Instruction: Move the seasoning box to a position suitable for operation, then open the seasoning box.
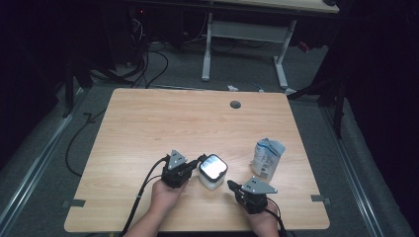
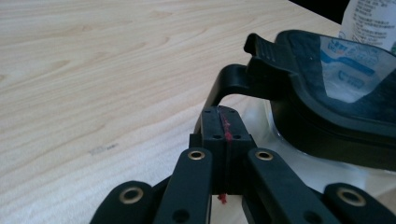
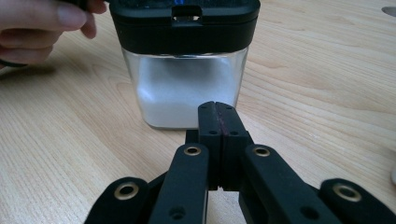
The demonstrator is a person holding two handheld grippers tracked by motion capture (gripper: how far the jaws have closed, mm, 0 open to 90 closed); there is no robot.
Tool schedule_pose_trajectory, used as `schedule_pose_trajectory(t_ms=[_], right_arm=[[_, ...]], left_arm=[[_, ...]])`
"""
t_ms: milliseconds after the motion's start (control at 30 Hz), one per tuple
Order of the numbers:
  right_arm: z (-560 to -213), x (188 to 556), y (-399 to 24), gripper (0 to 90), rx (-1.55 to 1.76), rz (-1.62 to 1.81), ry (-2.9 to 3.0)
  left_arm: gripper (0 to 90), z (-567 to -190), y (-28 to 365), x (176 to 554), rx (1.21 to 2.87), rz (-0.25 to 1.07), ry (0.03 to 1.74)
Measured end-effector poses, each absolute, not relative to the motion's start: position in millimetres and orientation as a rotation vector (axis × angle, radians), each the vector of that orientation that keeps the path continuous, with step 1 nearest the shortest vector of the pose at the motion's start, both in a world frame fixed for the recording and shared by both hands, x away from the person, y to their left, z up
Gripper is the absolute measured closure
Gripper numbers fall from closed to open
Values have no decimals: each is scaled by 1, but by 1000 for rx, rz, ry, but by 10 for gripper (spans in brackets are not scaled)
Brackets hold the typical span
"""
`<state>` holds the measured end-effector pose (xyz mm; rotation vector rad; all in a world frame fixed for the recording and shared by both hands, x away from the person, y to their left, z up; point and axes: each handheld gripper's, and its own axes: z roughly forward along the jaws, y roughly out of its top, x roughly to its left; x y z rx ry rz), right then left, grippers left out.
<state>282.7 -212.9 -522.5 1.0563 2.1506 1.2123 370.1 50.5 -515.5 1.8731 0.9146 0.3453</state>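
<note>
A square clear jar (image 1: 211, 180) with a black lid (image 1: 213, 166) stands near the table's front edge, with white powder in its lower part (image 3: 182, 105). My left gripper (image 1: 200, 159) lies just left of it, jaws shut with nothing between them. In the left gripper view its tips (image 2: 222, 113) sit right under the lid's black latch arm (image 2: 232, 77); I cannot tell whether they touch. My right gripper (image 1: 230, 184) rests to the jar's right, shut and empty. Its tips (image 3: 217, 108) point at the jar's glass wall (image 3: 187, 79), a short way off.
A white and blue pouch (image 1: 267, 158) stands right of the jar, also at the top right of the left gripper view (image 2: 371, 18). The wooden table (image 1: 163, 123) has a cable hole (image 1: 235, 104) at the back. A hand (image 3: 42, 28) lies beside the jar.
</note>
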Motion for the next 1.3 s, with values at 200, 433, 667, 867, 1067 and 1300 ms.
schedule_pose_trajectory(t_ms=[200,433,667,867,1067,1300], right_arm=[[-524,281,-215,898,1055,1196,2147],[-523,282,-216,898,1073,1175,2126],[-515,292,-219,895,1087,1159,2076],[-518,308,-219,895,1116,1109,2082],[-519,321,-213,894,1109,1072,2090],[-517,329,-204,894,1098,1078,2103]], left_arm=[[900,-521,47,383,1863,348,920],[900,-515,65,375,1876,413,914],[650,-508,134,355,1877,524,968],[541,-515,179,345,1872,546,1060],[498,-523,198,341,1837,557,1121],[480,-525,204,341,1810,567,1148]])
